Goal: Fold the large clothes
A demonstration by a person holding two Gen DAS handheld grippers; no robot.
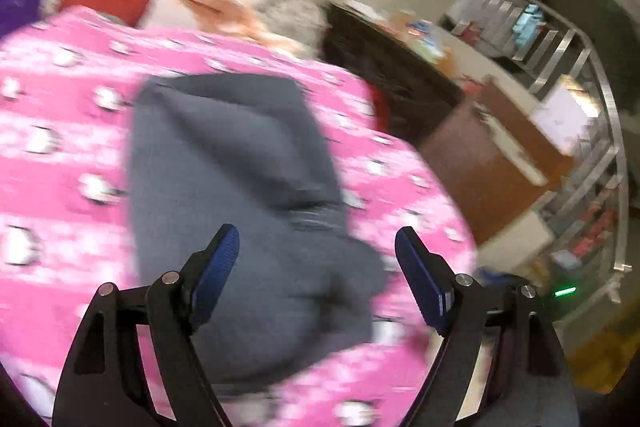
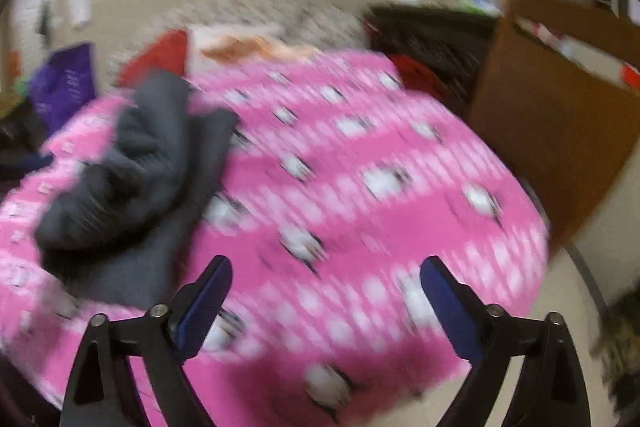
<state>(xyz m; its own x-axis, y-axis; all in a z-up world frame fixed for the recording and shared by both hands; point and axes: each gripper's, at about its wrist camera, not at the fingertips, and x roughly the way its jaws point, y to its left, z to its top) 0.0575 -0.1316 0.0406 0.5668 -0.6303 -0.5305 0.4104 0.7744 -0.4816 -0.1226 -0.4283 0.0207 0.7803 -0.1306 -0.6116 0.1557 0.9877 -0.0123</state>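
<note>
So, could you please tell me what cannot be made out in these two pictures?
- Grey garment: motion blur in both views hides what kind it is and how far it is folded.
- Pink patterned cover: the print is smeared; what lies beneath is hidden.
- Left view: the garment's near end is cut off behind the fingers.
- Background shelves: contents too small.

Left gripper (image 1: 316,243) & right gripper (image 2: 326,273): fingers wide apart, tilted down, holding nothing.
</note>
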